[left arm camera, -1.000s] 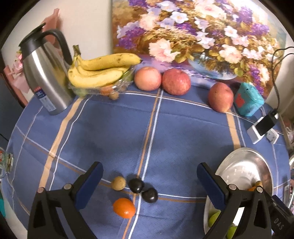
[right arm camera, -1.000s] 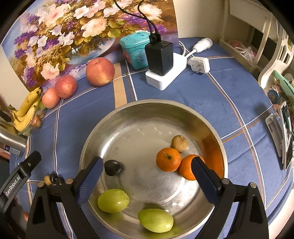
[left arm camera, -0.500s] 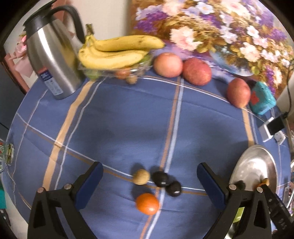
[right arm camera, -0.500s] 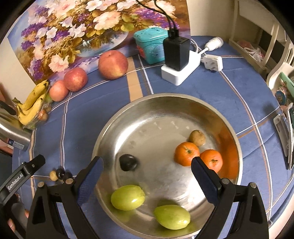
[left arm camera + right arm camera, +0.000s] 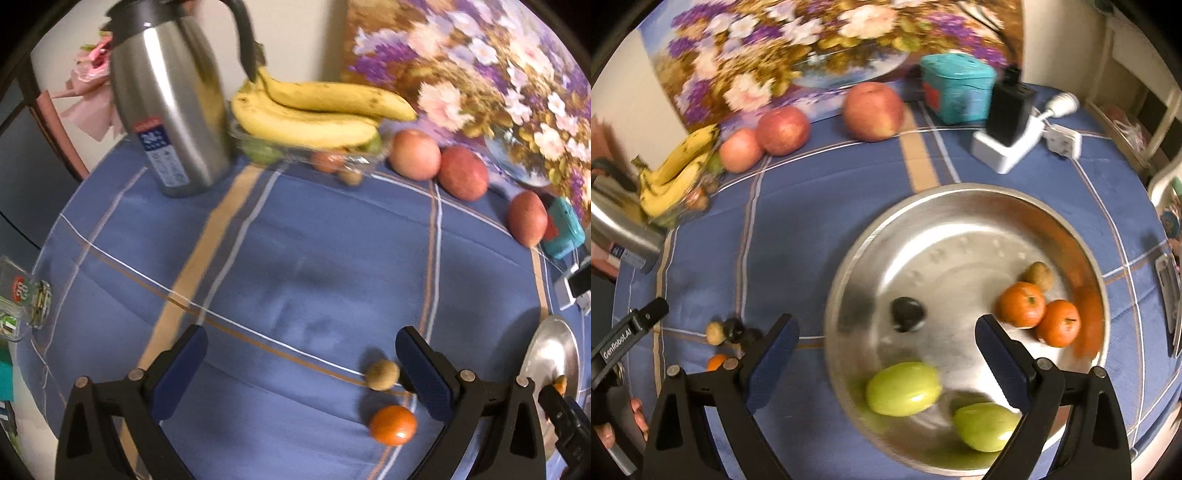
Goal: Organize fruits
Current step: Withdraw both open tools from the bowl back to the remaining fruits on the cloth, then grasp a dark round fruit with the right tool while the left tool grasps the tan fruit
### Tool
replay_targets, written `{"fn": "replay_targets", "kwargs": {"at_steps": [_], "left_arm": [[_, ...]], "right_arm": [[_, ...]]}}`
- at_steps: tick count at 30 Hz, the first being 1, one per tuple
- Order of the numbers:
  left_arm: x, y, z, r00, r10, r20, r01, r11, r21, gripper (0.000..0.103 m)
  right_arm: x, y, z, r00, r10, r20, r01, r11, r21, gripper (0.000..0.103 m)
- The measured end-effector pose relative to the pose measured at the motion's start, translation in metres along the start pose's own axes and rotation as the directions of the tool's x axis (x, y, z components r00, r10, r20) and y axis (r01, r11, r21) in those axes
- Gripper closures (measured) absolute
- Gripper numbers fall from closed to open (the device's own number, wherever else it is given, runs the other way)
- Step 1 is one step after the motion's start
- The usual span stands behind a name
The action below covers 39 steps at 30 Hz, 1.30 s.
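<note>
A steel bowl (image 5: 960,206) on the blue cloth holds two green fruits (image 5: 903,387), two oranges (image 5: 1021,304), a dark plum (image 5: 907,314) and a small brown fruit (image 5: 1038,275). My right gripper (image 5: 886,362) is open above the bowl's near left side. My left gripper (image 5: 301,373) is open and empty above bare cloth. A small brown fruit (image 5: 383,374) and an orange (image 5: 393,424) lie by its right finger (image 5: 424,376). Dark fruits (image 5: 733,328) lie beside them in the right wrist view. Bananas (image 5: 314,110) lie on a glass dish, with three apples (image 5: 415,155) to their right.
A steel thermos (image 5: 170,96) stands at the back left beside the bananas. A teal box (image 5: 956,86), a charger on a white power strip (image 5: 1008,144) and a flower painting (image 5: 812,48) stand at the back. The bowl's edge (image 5: 552,354) shows in the left wrist view.
My left gripper has swung left; the loose fruits slid from between its fingers to its right side. My right gripper has shifted left, so the bowl sits further right. Both stay open.
</note>
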<state>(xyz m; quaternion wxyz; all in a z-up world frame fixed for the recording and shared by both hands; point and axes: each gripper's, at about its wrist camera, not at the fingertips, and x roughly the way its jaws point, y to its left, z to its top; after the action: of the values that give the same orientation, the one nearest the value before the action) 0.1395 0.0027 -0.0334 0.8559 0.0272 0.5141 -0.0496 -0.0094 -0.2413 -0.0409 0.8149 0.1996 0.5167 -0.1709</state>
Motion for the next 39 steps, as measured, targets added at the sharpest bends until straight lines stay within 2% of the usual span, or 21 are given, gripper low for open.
{"fn": "replay_targets", "kwargs": {"at_steps": [6,11,13,17,21,24,26,28,31,35,39], "left_arm": [[-0.007,0.022,0.006,0.999,-0.027,0.033,0.029,0.998,-0.057,0.000],[-0.005,0.035,0.007,0.998,-0.056,0.027,0.059,0.993,-0.106,0.000],[-0.004,0.036,0.007,0.996,-0.084,0.020,0.085,0.991,-0.107,0.000],[-0.001,0.031,0.007,0.996,-0.089,0.017,0.090,0.992,-0.088,0.000],[0.007,0.025,0.004,0.990,-0.139,-0.010,0.138,0.988,-0.073,0.000],[0.014,0.019,0.002,0.988,-0.152,-0.028,0.150,0.987,-0.058,0.000],[0.019,0.015,0.001,0.985,-0.166,-0.050,0.164,0.985,-0.047,0.000],[0.025,0.012,-0.002,0.979,-0.192,-0.073,0.189,0.981,-0.047,0.001],[0.030,0.007,-0.006,0.970,-0.221,-0.100,0.218,0.975,-0.041,0.002],[0.034,-0.001,-0.009,0.960,-0.247,-0.133,0.246,0.969,-0.018,0.011],[0.039,-0.004,-0.012,0.948,-0.272,-0.167,0.273,0.962,-0.020,0.015]], "right_arm": [[0.001,0.035,-0.003,0.999,0.052,0.001,-0.051,0.996,-0.066,0.007],[-0.002,0.064,-0.007,0.994,0.105,0.020,-0.101,0.986,-0.136,0.007],[-0.001,0.074,-0.009,0.993,0.116,0.023,-0.111,0.980,-0.164,0.007],[0.005,0.086,-0.012,0.992,0.124,0.021,-0.117,0.972,-0.203,0.007],[0.012,0.091,-0.015,0.991,0.135,0.016,-0.128,0.968,-0.216,0.008],[0.020,0.093,-0.017,0.990,0.144,0.001,-0.140,0.963,-0.228,0.019],[0.024,0.094,-0.019,0.989,0.144,-0.011,-0.143,0.962,-0.234,0.023],[0.029,0.096,-0.020,0.988,0.151,-0.025,-0.152,0.959,-0.239,0.033],[0.036,0.097,-0.022,0.986,0.162,-0.047,-0.169,0.957,-0.236,0.039],[0.045,0.099,-0.025,0.979,0.186,-0.081,-0.200,0.954,-0.223,0.048],[0.053,0.098,-0.029,0.973,0.204,-0.109,-0.223,0.953,-0.207,0.056]]}}
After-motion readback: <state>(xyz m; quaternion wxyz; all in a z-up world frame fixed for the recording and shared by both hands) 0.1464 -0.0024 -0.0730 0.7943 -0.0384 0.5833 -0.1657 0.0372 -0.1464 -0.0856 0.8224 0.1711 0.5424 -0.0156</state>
